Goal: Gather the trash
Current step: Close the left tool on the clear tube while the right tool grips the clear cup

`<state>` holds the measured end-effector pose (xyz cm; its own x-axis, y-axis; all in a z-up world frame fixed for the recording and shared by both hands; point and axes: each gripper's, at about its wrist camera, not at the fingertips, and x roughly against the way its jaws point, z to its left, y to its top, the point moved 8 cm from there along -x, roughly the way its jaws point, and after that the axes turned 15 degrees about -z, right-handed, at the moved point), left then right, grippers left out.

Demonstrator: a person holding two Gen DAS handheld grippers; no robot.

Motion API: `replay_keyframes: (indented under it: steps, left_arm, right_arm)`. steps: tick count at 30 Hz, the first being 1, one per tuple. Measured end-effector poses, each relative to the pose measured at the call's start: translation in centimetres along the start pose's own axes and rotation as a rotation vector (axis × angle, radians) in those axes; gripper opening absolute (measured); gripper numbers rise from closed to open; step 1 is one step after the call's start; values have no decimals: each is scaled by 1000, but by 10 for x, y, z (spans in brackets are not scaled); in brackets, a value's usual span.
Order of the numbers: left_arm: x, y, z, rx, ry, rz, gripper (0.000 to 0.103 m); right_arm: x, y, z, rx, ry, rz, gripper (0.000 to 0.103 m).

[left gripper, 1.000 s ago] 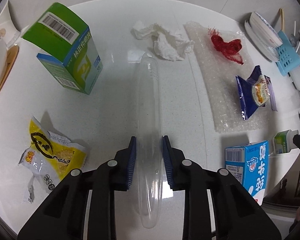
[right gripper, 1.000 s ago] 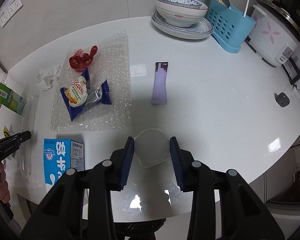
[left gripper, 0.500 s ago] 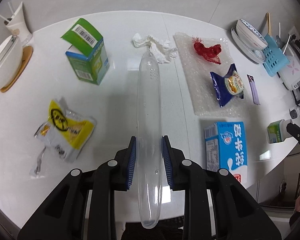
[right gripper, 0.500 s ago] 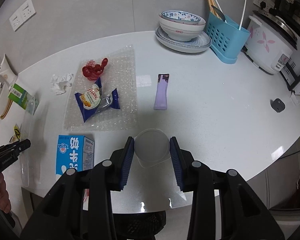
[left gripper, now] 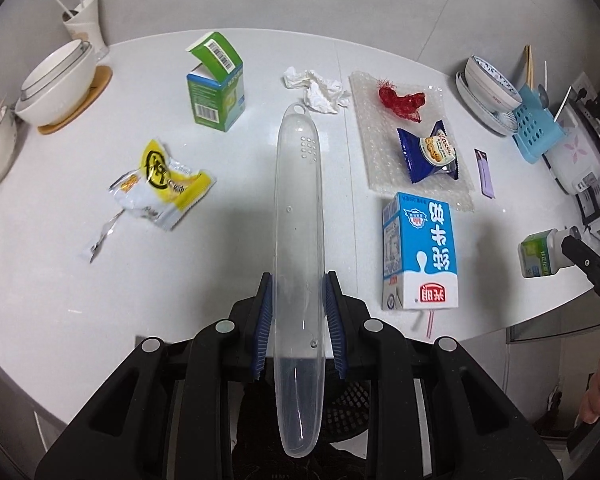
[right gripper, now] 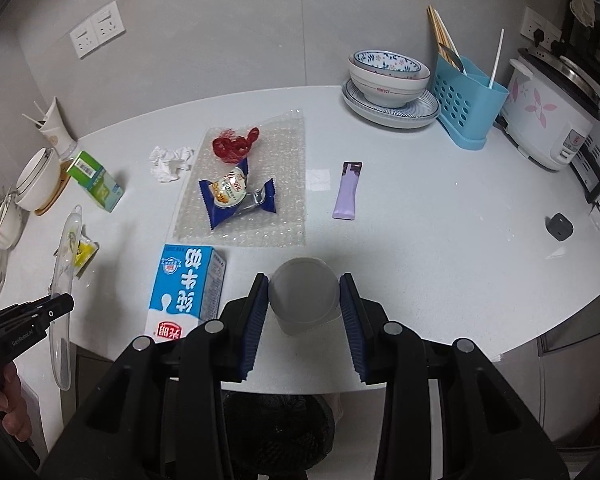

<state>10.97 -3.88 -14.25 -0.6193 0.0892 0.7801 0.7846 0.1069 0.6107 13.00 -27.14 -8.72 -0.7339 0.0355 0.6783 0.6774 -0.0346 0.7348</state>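
Note:
My left gripper point(left gripper: 299, 284) is shut on a long clear plastic case point(left gripper: 298, 200), held above the white table point(left gripper: 100, 304). My right gripper point(right gripper: 304, 280) is shut on a small white bottle point(right gripper: 303, 300), whose green label point(left gripper: 540, 254) shows in the left wrist view. On the table lie a blue milk carton point(left gripper: 422, 252), a green box point(left gripper: 216, 88), a yellow wrapper point(left gripper: 164, 184), crumpled tissue point(left gripper: 318, 88), and bubble wrap point(left gripper: 380, 152) bearing a red net point(left gripper: 400, 102) and a blue snack wrapper point(left gripper: 428, 152). A purple sachet point(right gripper: 348, 192) lies apart.
At the back right stand a bowl on plates point(right gripper: 388, 76), a blue utensil rack point(right gripper: 466, 100) and a rice cooker point(right gripper: 548, 116). A bowl on a coaster point(left gripper: 56, 84) and a paper cup point(left gripper: 86, 20) sit at the back left. A dark mesh bin point(right gripper: 276, 420) shows below the table's front edge.
Both grippers have risen and drawn back from the table, each keeping its hold. The table looks smaller, and its front edge and the bin have come into view.

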Motion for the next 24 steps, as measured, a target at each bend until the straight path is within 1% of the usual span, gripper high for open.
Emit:
replay_keyframes:
  steps: [11,24]
  left_arm:
    - [38,-29,-8,6,-6,-27,25]
    - [67,-77,-26,-19,-41,-31,25]
  right_arm:
    - [35,-13,4,25,44,-37,35]
    - [65,-53,21,85,103,-29,35]
